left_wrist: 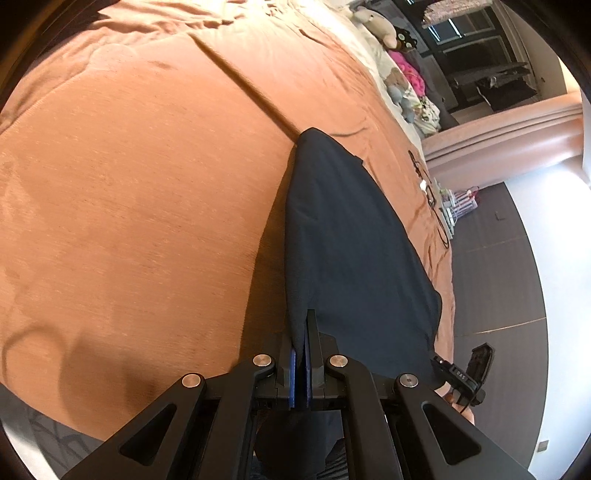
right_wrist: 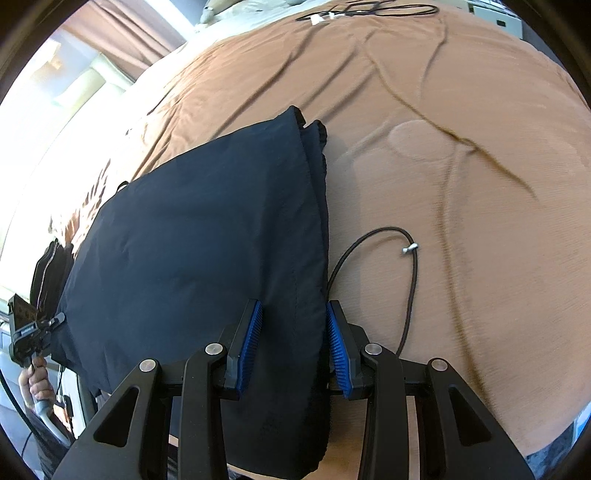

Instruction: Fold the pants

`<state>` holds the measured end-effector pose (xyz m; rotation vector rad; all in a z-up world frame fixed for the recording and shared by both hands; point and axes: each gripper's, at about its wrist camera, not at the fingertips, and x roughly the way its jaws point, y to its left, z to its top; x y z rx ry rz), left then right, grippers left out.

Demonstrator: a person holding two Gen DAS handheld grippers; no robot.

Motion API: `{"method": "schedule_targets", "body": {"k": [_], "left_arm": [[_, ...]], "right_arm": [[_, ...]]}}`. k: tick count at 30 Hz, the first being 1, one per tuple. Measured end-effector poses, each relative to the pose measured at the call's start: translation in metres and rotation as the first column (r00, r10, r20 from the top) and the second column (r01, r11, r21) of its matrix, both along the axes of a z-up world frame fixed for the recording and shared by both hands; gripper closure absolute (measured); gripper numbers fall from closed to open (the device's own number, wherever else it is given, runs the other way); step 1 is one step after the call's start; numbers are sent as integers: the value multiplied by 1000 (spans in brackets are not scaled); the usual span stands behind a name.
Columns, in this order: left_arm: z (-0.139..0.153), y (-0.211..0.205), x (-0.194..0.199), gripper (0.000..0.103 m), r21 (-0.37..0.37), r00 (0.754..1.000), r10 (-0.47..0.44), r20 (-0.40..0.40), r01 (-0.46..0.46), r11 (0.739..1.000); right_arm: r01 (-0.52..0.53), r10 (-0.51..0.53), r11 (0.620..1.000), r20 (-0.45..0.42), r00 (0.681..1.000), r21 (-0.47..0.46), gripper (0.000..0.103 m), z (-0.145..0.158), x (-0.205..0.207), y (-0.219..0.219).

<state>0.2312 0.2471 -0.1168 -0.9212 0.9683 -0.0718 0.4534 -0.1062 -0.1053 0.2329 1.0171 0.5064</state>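
Note:
The dark navy pants [left_wrist: 343, 229] lie folded lengthwise on the orange-brown bedcover [left_wrist: 129, 184], their near end lifted. My left gripper [left_wrist: 301, 343] is shut on a thin edge of that fabric. In the right wrist view the pants [right_wrist: 192, 236] spread to the left. My right gripper [right_wrist: 293, 317] is shut on the thick layered edge, which fills the space between the blue pads [right_wrist: 251, 332]. A black drawstring [right_wrist: 408, 266] with a metal tip trails onto the bed to the right. Each gripper shows at the side of the other's view: the right [left_wrist: 465, 373], the left [right_wrist: 29, 325].
Soft toys [left_wrist: 380, 22] and pillows sit at the head of the bed. Cables [right_wrist: 369, 9] lie on the far part of the cover. A black bag [right_wrist: 48, 269] rests near the bed's left edge. Dark floor [left_wrist: 517, 277] runs beside the bed.

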Motion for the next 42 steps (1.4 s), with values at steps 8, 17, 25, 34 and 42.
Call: {"method": "schedule_targets", "body": {"k": [8,17,25,34,42], "left_arm": [[-21,-3,1,99,-5,999,16,-52,-16,1000],[-27,2,-23,55,-45,999,44,-24,-45,998],[-36,2,-38,55,-113,998,66,14,-64,992],[-33,-15,-46,55,-79,996,79,31,-77,994],[-37,-9,-53,96,-42,993,119,7,-119,992]], "right_arm": [[8,-8,1000,15,1000,-12,70,-1,-5,8],[27,-27,999,20,999,23,70,5,-22,-6],[42,-50,984,40,998,174,38,0,-46,-35],[100,-94,948,-35,995,301,38,-26,-56,-55],[156,-164,956,9,986,249,45,-18,-72,-52]]}}
